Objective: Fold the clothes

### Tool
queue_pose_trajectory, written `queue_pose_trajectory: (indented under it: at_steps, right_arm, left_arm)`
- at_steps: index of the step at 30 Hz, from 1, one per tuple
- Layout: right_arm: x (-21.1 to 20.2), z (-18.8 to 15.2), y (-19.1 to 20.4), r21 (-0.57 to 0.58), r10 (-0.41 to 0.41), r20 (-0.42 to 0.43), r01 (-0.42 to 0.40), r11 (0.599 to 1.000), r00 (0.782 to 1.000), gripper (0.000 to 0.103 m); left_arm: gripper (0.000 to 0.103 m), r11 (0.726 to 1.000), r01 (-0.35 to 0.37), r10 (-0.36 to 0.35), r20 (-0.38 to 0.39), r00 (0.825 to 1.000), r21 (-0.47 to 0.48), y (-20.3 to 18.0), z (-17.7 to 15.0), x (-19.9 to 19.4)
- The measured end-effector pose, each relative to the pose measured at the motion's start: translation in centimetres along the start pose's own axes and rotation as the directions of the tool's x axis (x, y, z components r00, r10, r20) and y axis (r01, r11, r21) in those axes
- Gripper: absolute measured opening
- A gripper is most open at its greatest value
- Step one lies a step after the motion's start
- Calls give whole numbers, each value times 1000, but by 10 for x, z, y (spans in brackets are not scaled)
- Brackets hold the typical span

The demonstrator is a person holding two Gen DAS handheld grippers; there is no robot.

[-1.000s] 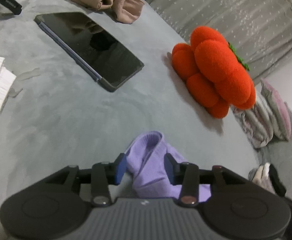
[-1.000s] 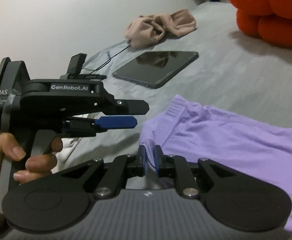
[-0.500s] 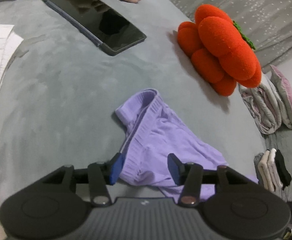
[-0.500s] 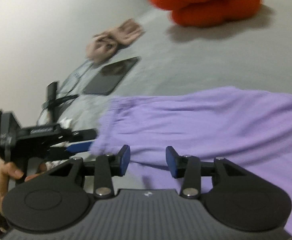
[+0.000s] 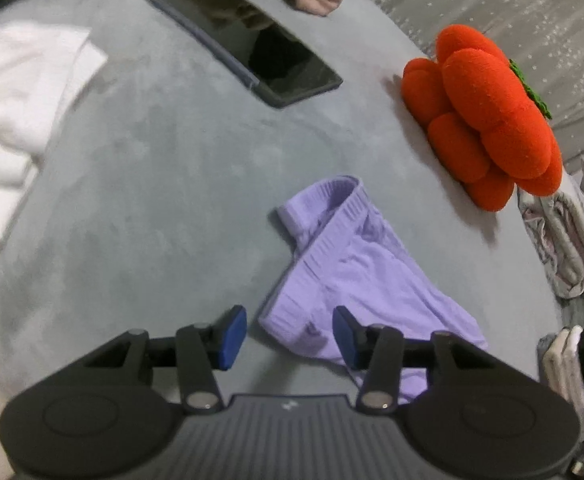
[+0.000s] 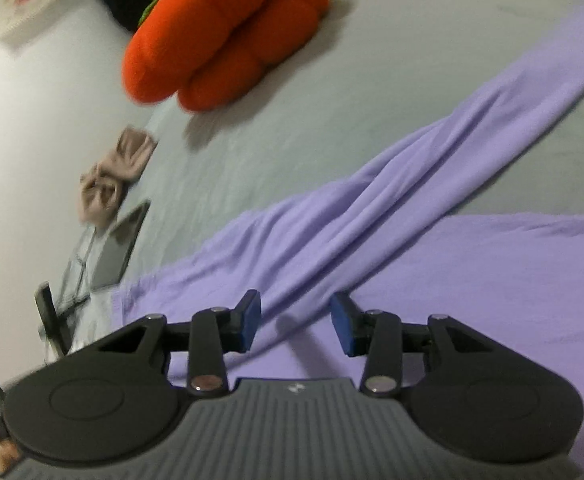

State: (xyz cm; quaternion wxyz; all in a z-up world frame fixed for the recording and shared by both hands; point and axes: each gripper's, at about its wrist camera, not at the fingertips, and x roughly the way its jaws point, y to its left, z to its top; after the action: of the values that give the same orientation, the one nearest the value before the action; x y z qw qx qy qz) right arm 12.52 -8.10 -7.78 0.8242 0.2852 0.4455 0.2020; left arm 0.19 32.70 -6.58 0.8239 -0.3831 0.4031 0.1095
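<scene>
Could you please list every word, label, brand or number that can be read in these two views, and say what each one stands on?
No readable text.
Left gripper: a small pale mark on its grey ribbed body, too blurred to read.
Right gripper: the same small mark, a logo shape, no letters legible.
Tablet: dark screen, only reflections.
Purple garment, orange plush: no label visible.

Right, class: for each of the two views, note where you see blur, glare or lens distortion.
Left wrist view: fisheye bends the grey bed into a dome; the white cloth smears at the left edge; the tablet screen mirrors its surroundings. Right wrist view: tilted scene, orange plush and beige cloth motion-blurred, purple garment soft, gripper body sharp.
</scene>
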Motion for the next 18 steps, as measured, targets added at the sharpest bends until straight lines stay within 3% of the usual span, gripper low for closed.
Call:
queue_pose_trajectory:
  at_steps: [3, 7, 10, 18]
  right_arm:
    - [3, 4, -6, 32, -5, 36, 3, 999, 999, 44]
    - [7, 4, -11, 51, -8, 80, 4, 999, 997, 29]
    - [8, 3, -16, 53, -23, 101, 18, 998, 995, 9]
    - [-7, 9, -8, 15, 12, 184, -15, 1000, 983, 8]
  left_arm:
    - [33, 1000, -8, 8, 16, 1000, -11, 0, -2, 2]
    - [9, 999, -27, 28, 53, 998, -17, -1, -5, 2]
    - [6, 1000, -9, 10, 95, 995, -3, -5, -5, -2]
    - [5, 991, 132, -130, 189, 973, 2, -11, 10, -15]
